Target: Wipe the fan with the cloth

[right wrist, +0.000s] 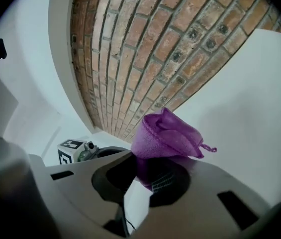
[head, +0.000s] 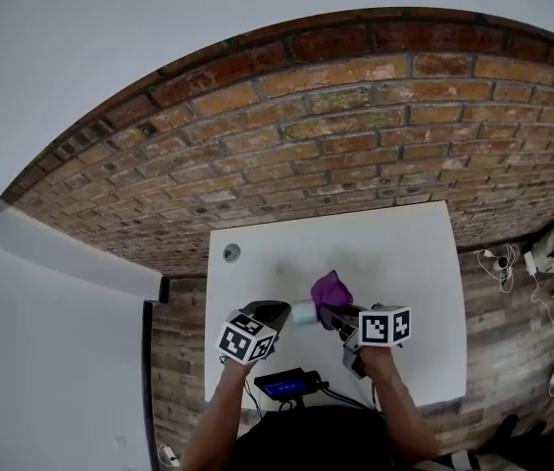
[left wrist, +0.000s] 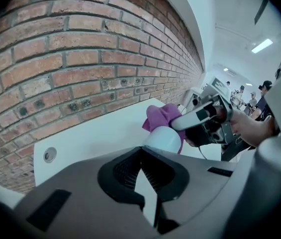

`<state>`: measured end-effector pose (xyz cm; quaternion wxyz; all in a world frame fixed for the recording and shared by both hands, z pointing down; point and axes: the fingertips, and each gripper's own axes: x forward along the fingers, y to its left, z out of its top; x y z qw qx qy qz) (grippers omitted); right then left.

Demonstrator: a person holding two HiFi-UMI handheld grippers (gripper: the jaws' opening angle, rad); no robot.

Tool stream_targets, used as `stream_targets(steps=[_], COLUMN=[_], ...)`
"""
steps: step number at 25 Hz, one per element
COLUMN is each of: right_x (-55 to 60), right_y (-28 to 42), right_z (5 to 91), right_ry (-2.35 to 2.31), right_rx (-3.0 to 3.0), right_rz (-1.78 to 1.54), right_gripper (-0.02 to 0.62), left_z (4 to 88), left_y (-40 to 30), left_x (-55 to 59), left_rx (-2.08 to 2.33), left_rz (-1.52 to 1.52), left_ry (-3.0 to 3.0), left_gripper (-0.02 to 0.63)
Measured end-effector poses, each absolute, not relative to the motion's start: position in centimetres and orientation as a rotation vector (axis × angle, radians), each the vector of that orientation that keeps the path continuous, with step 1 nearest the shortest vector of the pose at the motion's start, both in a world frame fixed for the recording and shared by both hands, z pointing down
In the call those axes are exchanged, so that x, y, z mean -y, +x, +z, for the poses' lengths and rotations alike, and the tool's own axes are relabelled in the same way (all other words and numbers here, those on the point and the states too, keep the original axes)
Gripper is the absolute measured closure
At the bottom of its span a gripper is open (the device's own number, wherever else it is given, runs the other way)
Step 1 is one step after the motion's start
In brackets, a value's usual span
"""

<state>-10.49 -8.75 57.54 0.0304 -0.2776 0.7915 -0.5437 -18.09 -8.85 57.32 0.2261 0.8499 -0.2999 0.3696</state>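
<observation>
Surface (head: pixel 409 253), white and set against a brick wall (head: pixel 355 135), seen from above, with two handheld claws meeting near its middle. The left claw (left wrist: pixel 147 156) has its jaws pressed together. A small white fan (left wrist: pixel 164 139) sits right at their tip. Only its rounded body shows, and no view makes clear whether the jaws actually pinch part of it or merely touch it.

The right claw (right wrist: pixel 140 166) is clamped on a bunched purple cloth (right wrist: pixel 166 136), which bulges out beyond its jaws.

From above, the fan lies between the two claws, just to the right of the left claw's tip and just to the left of the right claw. The cloth rides a little farther from the person than the fan, toward the wall. From the left claw's side, the cloth looks wrapped against the far side of the fan's body, touching it or very nearly so.

The fan's long axis is too small to read. The right claw, carrying the cloth, is the one placed to wipe, probably with a short stroke leftward and nearer across the fan.
</observation>
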Motion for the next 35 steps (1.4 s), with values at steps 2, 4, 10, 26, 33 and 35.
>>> stream_targets(steps=[2,4,10,26,33,35], right_x=[8.5,8.9,9.2,5.6,6.5,6.4], right_y=[-9.5,-8.3,-9.7,-9.5,-10.1,-10.9], right_z=[57.9,57.6,51.5,63.6,54.1,55.2], right_ry=[-0.891,-0.929,-0.695,-0.884,-0.535,-0.545], right_rx=[-2.383,-2.324,-2.333,-2.002,-2.051,-2.043], right_rz=[-1.687,-1.677,-1.54,-1.874,-1.568,-1.595], right_gripper=[0.548,0.548,0.548,0.548,0.548,0.548], left_z=[56.5,55.1,55.2,55.0,55.0,55.1], left_y=[-18.1,-17.6,-14.6,-14.8,-14.9,-15.0], left_x=[9.3,9.4,7.5,7.3,7.4,7.3], left_rx=[0.857,0.857,0.687,0.759,0.785,0.786], left_rz=[1.007,1.033,1.257,1.192,1.181,1.193], left_ry=[2.357,2.404,2.509,2.486,2.483,2.478], left_gripper=[0.6,0.6,0.6,0.6,0.6,0.6])
